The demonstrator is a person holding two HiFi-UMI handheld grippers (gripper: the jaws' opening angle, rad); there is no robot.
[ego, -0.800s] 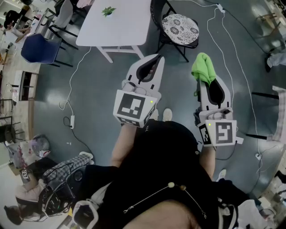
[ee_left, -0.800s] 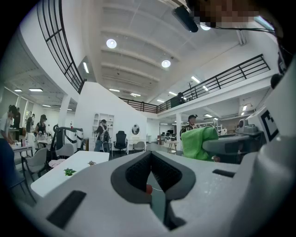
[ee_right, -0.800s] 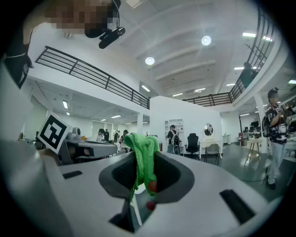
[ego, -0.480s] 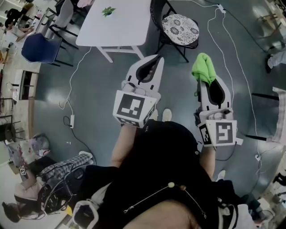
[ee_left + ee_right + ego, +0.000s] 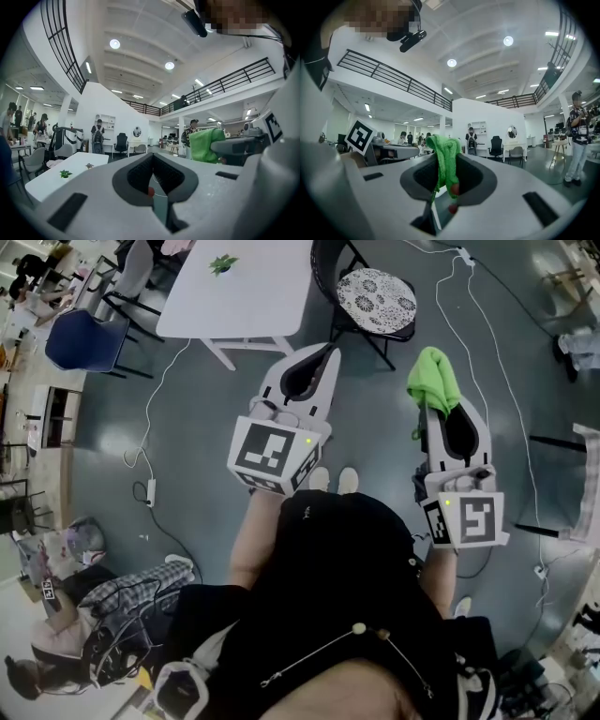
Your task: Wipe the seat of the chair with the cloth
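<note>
The chair has a black frame and a round patterned seat (image 5: 377, 298); it stands on the grey floor ahead of me, right of the white table (image 5: 234, 296). My right gripper (image 5: 441, 403) is shut on a green cloth (image 5: 431, 377) that bunches over its tips. It hangs in the air nearer to me than the chair, apart from the seat. In the right gripper view the green cloth (image 5: 443, 152) hangs between the jaws of the right gripper (image 5: 449, 165). My left gripper (image 5: 329, 351) is held beside it, shut with nothing in it, as the left gripper (image 5: 152, 157) shows in its own view.
A small plant (image 5: 225, 262) sits on the white table. A blue chair (image 5: 80, 341) stands at the far left. White cables (image 5: 487, 352) run across the floor on both sides, with a power strip (image 5: 151, 493) at the left. My shoes (image 5: 333, 479) are below the grippers.
Both grippers have moved a little forward, toward the chair. The left one has also drifted slightly left. The cloth stays held in the right gripper.
</note>
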